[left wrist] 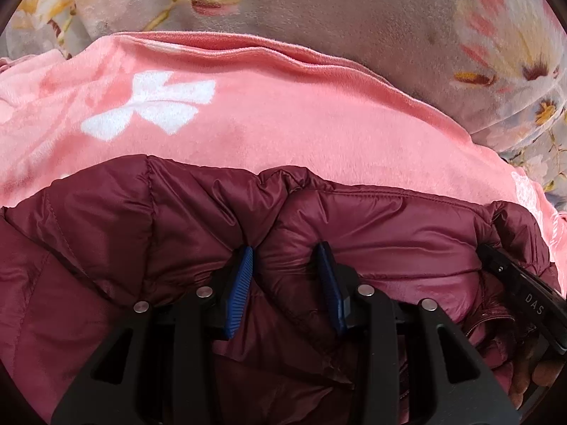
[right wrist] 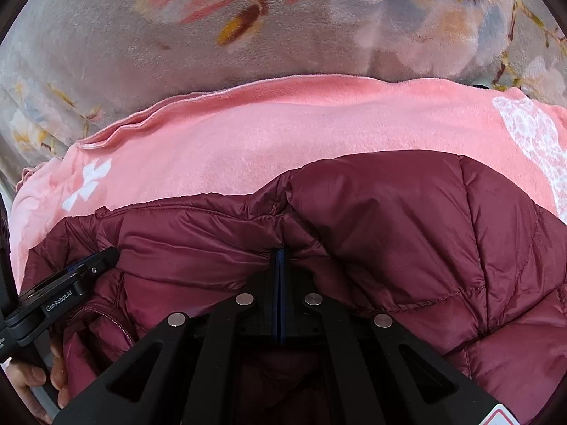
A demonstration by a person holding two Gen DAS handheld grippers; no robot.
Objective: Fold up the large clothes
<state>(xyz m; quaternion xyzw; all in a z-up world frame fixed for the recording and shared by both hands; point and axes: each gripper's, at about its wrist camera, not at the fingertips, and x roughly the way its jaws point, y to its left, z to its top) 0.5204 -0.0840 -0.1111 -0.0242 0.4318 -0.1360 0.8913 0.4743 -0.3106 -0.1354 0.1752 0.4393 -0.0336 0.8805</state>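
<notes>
A maroon quilted puffer jacket (left wrist: 372,233) lies bunched on a pink fleece blanket (left wrist: 283,113). My left gripper (left wrist: 285,253) is open, its blue pads (left wrist: 242,283) pressed into the jacket's top edge with a fold of fabric between them. In the right wrist view the jacket (right wrist: 407,219) fills the lower half, and my right gripper (right wrist: 280,255) is shut on a pinch of its upper edge. The left gripper's body also shows at the left of the right wrist view (right wrist: 71,283), and the right gripper's body at the right of the left wrist view (left wrist: 524,294).
The pink blanket (right wrist: 283,131) has white flower prints (left wrist: 149,106). Beyond it lies a grey floral plush blanket (left wrist: 354,17), also seen in the right wrist view (right wrist: 177,35). The person's fingers (right wrist: 32,375) hold the left gripper's handle.
</notes>
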